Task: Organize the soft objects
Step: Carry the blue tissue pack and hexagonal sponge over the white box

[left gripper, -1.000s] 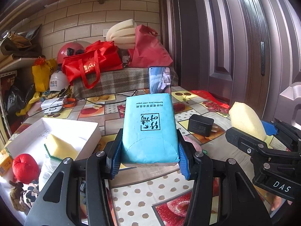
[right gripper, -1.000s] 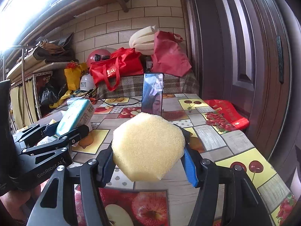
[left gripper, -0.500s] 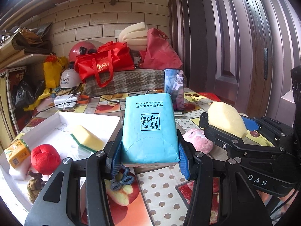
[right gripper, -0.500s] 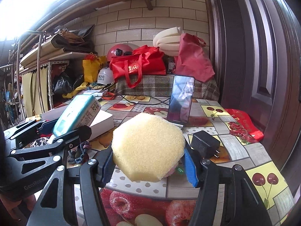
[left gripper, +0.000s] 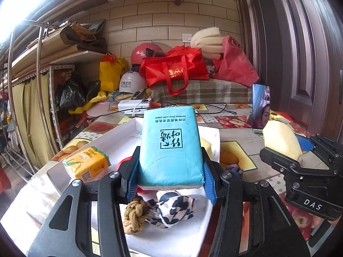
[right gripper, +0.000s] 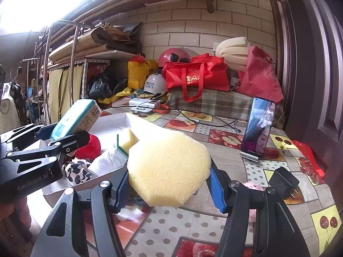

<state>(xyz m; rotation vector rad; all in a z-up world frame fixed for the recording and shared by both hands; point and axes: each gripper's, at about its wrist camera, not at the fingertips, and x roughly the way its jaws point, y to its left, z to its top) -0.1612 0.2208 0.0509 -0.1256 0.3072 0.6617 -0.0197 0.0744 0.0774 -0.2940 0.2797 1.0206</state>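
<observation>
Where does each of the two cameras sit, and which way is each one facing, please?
Left wrist: sits on the left gripper, looking along its jaws, which clamp the blue tissue pack above the white tray; the right gripper shows at right.
Right wrist: sits on the right gripper, whose jaws clamp the yellow sponge; the left gripper shows at left.
Both show the phone and the tray.

1. Left hand-held gripper (left gripper: 170,184): fills the lower centre of the left wrist view, both blue pads pressed flat against the sides of a blue tissue pack (left gripper: 170,145), which points up and away.
2. Right hand-held gripper (right gripper: 169,184): lower centre of the right wrist view, blue pads clamped on a yellow sponge (right gripper: 168,169).
3. Each shows in the other's view: right one at lower right, left one at left edge.
</observation>
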